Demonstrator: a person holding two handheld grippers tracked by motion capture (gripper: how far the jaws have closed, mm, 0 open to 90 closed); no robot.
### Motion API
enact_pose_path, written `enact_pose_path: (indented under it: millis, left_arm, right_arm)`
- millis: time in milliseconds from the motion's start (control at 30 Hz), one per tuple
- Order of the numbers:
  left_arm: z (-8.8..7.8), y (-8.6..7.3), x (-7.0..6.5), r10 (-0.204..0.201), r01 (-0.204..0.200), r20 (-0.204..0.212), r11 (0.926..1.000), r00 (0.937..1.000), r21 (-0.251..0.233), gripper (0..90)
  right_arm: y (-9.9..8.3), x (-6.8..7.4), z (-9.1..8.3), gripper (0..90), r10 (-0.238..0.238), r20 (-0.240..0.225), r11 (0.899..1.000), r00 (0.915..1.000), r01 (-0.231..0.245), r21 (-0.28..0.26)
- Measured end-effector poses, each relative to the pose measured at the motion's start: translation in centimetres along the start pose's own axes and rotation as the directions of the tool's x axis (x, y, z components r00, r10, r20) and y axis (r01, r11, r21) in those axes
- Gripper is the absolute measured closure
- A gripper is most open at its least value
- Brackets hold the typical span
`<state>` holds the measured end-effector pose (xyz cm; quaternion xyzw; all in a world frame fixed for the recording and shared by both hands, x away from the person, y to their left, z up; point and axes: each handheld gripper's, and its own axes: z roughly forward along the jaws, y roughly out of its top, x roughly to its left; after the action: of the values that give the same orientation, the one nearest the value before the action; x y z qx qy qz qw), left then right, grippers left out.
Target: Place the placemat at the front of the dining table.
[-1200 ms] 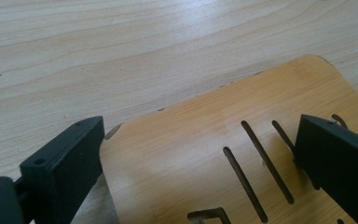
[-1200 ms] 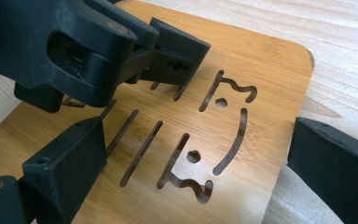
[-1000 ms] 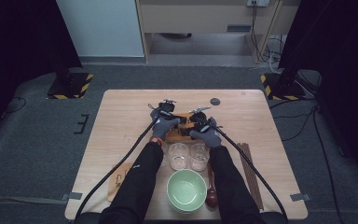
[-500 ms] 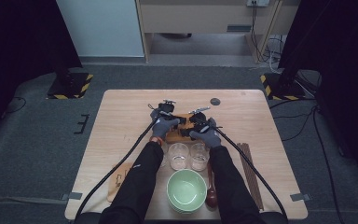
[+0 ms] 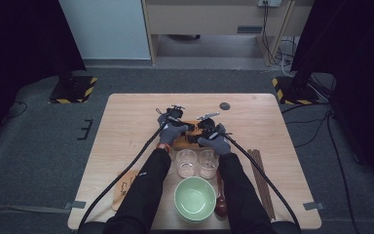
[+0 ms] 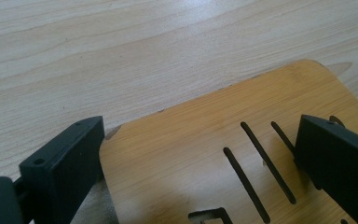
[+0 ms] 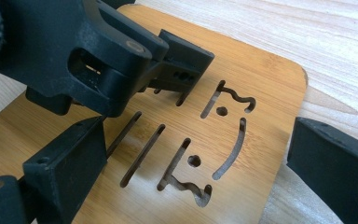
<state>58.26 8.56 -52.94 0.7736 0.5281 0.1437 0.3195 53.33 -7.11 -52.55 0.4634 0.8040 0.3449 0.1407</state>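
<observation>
1. The bamboo trivet (image 7: 242, 93) is lying flat on the surface (image 5: 126, 126), just beyond the two glasses (image 5: 197, 162) and close to the surface's middle. It is a thin honey-coloured board with rounded corners, and it is carrying cut-outs: parallel slots, two small holes and curved lines that are reading like a cartoon face.
2. The left gripper (image 6: 191, 154) is standing open with its jaws straddling one rounded corner of the trivet, not yet pinching it.
3. The right gripper (image 7: 186, 163) is likewise standing open, one jaw over the board near the slots and the other off the trivet's far edge on bare wood.
4. Judging by this, the work is sitting at an early stage: both grippers are lining up on the trivet, but no hold is being made and the board is resting untouched.
5. Nearer the person than the trivet, a green bowl (image 5: 195, 199) and a dark spoon (image 5: 220, 204) are waiting.
</observation>
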Motion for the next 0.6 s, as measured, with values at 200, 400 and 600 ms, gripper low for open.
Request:
enact_pose_path:
  millis: [200,400,600]
  left_arm:
    - [0.0,-0.2,0.0,0.054,-0.052,-0.061,0.9983,0.9967,0.026,1.9]
    - [0.2,0.1,-0.3,0.074,-0.072,-0.045,0.9966,0.9963,0.041,1.8]
    - [0.2,0.1,-0.3,0.069,-0.068,-0.042,0.9969,0.9967,0.04,1.8]
  right_arm:
    - [0.0,0.2,-0.3,5.2,-0.029,0.007,1.0,0.9996,0.029,-0.01]
    - [-0.3,-0.6,-0.7,5.7,-0.027,0.026,1.0,0.9993,0.027,-0.002]
    - [-1.0,-1.5,-0.3,7.1,-0.025,0.095,0.999,0.9952,0.023,0.024]
